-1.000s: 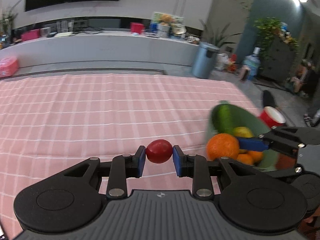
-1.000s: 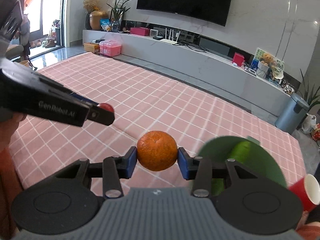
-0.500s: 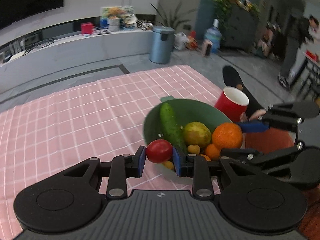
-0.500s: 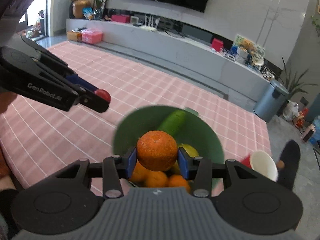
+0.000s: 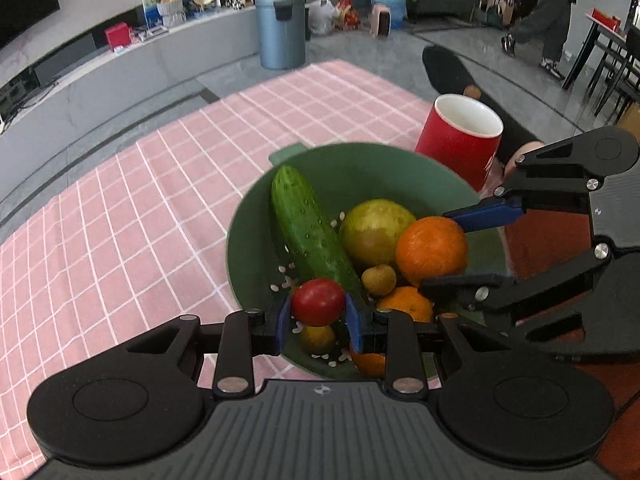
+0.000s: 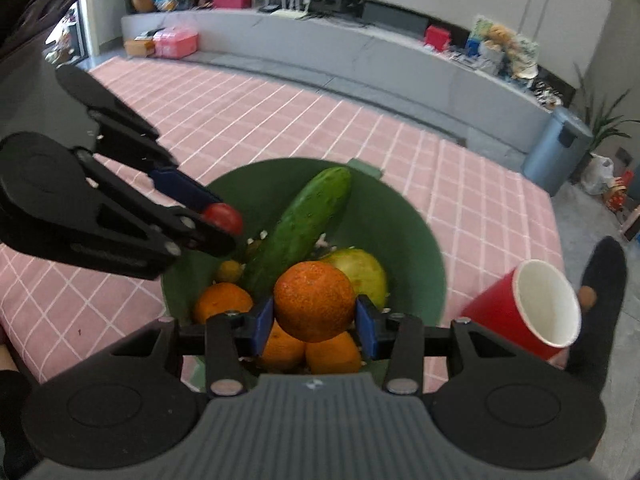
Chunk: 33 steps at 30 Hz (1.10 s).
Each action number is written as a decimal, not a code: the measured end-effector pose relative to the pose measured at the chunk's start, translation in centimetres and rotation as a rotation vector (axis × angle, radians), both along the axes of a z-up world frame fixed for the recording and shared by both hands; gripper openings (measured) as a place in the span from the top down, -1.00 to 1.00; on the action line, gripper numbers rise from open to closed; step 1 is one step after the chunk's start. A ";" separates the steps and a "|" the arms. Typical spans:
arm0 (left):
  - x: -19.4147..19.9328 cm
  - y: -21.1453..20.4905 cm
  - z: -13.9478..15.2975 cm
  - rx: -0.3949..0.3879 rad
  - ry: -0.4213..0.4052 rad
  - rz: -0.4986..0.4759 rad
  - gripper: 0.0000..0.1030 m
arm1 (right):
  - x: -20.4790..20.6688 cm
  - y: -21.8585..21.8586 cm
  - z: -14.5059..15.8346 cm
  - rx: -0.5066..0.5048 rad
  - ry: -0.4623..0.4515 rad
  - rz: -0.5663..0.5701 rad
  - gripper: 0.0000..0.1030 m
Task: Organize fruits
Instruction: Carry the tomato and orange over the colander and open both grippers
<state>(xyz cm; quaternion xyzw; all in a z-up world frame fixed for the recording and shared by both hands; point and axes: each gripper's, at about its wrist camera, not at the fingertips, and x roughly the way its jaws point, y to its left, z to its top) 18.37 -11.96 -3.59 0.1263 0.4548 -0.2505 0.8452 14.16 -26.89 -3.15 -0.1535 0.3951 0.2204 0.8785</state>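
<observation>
A green bowl (image 5: 360, 172) (image 6: 416, 240) on the pink checked cloth holds a cucumber (image 5: 308, 228) (image 6: 304, 220), a yellow-green fruit (image 5: 376, 228) (image 6: 360, 272), small yellow fruits and several oranges (image 6: 222, 300). My left gripper (image 5: 318, 316) (image 6: 224, 220) is shut on a red tomato (image 5: 318, 302) (image 6: 222, 216) above the bowl's near-left side. My right gripper (image 6: 315, 320) (image 5: 448, 248) is shut on an orange (image 6: 315, 300) (image 5: 432, 250) above the bowl's right side.
A red paper cup (image 5: 460, 140) (image 6: 532, 312) stands just right of the bowl near the table edge. The pink cloth (image 5: 120, 220) stretches to the left. A grey bin (image 5: 280, 30) and a long low counter stand on the floor beyond.
Both grippers moved with their fruit from over the bare cloth to over the green bowl and came lower. The bowl now fills the middle of both views.
</observation>
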 end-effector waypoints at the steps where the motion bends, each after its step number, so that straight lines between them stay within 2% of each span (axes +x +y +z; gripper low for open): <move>1: 0.2 0.0 -0.2 0.002 0.011 0.000 0.37 | 0.3 0.2 -0.3 -0.003 0.011 0.005 0.21; 5: 0.6 -0.1 -0.6 0.018 0.036 -0.019 0.37 | 1.3 0.4 -1.1 0.008 0.062 0.007 0.21; 14: 1.3 -0.9 -1.7 0.059 0.081 -0.038 0.37 | 2.3 1.0 -1.5 -0.021 0.114 0.019 0.19; 20: 1.4 -1.1 -1.9 0.074 0.078 -0.043 0.36 | 2.3 1.3 -1.7 -0.044 0.143 0.014 0.17; 25: 1.3 -1.2 -1.9 0.092 0.073 -0.052 0.21 | 2.5 1.7 -2.0 -0.068 0.155 0.012 0.15; 30: 1.5 -1.1 -2.0 0.084 0.078 -0.045 0.16 | 2.6 2.0 -1.7 -0.074 0.160 0.011 0.02; 33: 1.4 -1.2 -1.7 0.082 0.069 -0.048 0.06 | 2.6 2.1 -1.3 -0.087 0.161 0.015 -0.16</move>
